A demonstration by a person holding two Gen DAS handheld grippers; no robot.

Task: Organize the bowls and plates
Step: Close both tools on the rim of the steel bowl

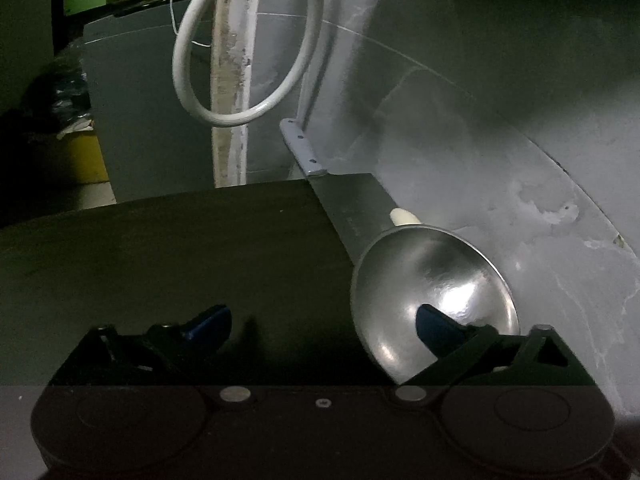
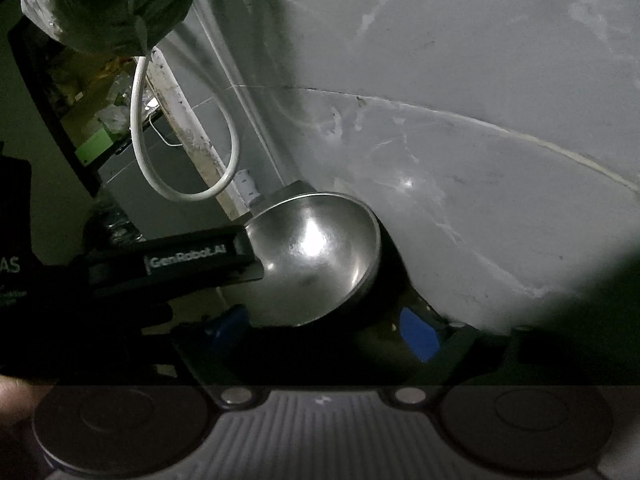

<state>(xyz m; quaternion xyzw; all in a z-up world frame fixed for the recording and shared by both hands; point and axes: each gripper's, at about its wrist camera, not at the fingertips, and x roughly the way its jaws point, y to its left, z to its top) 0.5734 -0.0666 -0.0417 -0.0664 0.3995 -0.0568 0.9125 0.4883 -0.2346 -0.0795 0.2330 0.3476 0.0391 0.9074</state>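
Note:
A shiny steel bowl (image 1: 434,300) stands on the dark counter (image 1: 180,248) near the grey wall. My left gripper (image 1: 324,326) is open; its right finger (image 1: 436,330) reaches over the bowl's rim into the bowl, its left finger (image 1: 208,322) is out over the counter. In the right wrist view the same bowl (image 2: 316,256) lies ahead, with the left gripper's black body (image 2: 188,264) at its left rim. My right gripper (image 2: 324,332) is open just in front of the bowl, blue pads (image 2: 418,332) either side, not touching it.
A knife with a pale riveted handle (image 1: 302,148) lies along the counter's back edge beside the wall. A white cable loop (image 1: 240,60) hangs by a white post. A yellow bin (image 1: 76,156) sits lower left. The grey wall (image 2: 460,140) is close on the right.

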